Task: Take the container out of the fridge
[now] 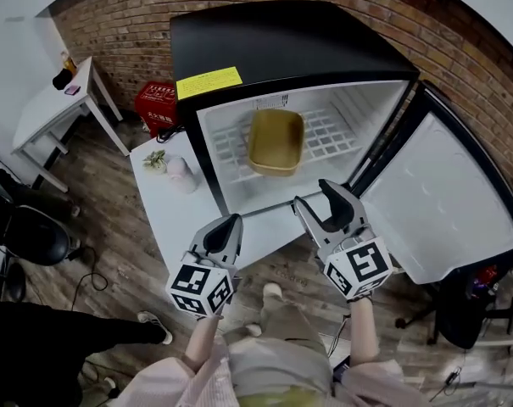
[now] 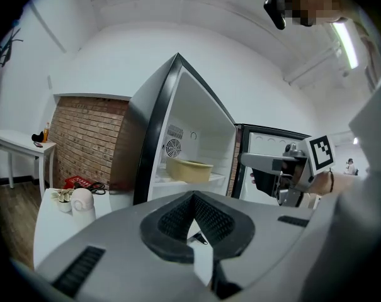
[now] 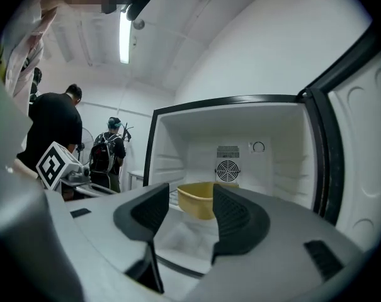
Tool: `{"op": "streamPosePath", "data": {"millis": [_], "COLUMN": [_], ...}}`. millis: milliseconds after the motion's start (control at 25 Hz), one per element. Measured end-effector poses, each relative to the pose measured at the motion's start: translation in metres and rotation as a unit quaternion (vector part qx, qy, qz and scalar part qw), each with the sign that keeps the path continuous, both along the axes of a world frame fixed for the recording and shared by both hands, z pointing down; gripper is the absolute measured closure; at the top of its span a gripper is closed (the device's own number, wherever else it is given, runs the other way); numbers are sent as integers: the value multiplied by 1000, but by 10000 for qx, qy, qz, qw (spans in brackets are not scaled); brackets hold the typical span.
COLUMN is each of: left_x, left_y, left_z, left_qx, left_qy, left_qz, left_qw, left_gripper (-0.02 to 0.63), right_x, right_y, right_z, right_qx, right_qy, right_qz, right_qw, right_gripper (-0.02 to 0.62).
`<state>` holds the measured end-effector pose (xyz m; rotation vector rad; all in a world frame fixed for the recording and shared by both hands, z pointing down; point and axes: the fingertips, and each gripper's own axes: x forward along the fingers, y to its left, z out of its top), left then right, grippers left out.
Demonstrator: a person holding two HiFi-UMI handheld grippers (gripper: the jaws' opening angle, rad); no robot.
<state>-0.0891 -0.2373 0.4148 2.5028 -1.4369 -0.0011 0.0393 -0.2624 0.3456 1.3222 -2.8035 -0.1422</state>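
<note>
A shallow yellow container (image 1: 275, 141) sits on the white wire shelf inside the open black mini fridge (image 1: 281, 45). Both grippers hang in front of the fridge, short of its opening. My left gripper (image 1: 230, 225) is shut with nothing in it and points at the fridge's lower left corner. My right gripper (image 1: 317, 197) is open and empty, aimed into the opening. In the right gripper view the container (image 3: 199, 200) shows in the gap of my right gripper (image 3: 191, 211). In the left gripper view the container (image 2: 189, 168) lies beyond my closed left gripper (image 2: 193, 200).
The fridge door (image 1: 443, 193) is swung wide to the right. A low white table (image 1: 167, 214) left of the fridge carries a small plant (image 1: 155, 159) and a pale rounded object (image 1: 180, 170). A red basket (image 1: 157, 102) and a white desk (image 1: 48, 108) stand farther left. People (image 3: 108, 153) stand behind.
</note>
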Motion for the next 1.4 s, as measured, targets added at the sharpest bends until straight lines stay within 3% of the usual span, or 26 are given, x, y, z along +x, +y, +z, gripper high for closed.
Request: {"op": "streamPosePath", "data": {"millis": [320, 560, 760, 1000, 1280, 1400], "left_x": [12, 22, 33, 41, 48, 47], "left_y": [-35, -49, -61, -66, -67, -68], "left_z": [-3, 0, 0, 2, 7, 6], "left_qx": [4, -12, -11, 1, -75, -88], "left_qy": [-39, -70, -84, -46, 32, 43], "left_qz": [-129, -173, -161, -191, -71, 4], "left_qw": [9999, 9998, 9998, 9998, 9999, 10000], "left_gripper": [615, 615, 615, 615, 615, 615], "right_x": [-20, -39, -49, -59, -66, -71], "right_y": [-44, -57, -64, -63, -61, -62], "right_z": [2, 0, 1, 20, 42, 45], "right_qx": [-20, 51, 83, -101, -190, -212], "right_qy": [900, 1695, 2081, 2798, 3841, 4044], "right_qz": [-648, -1243, -1667, -2250, -2513, -2541], "right_qw": [9938, 9776, 9638, 9333, 8883, 8783], "right_gripper": [391, 391, 391, 391, 391, 391]}}
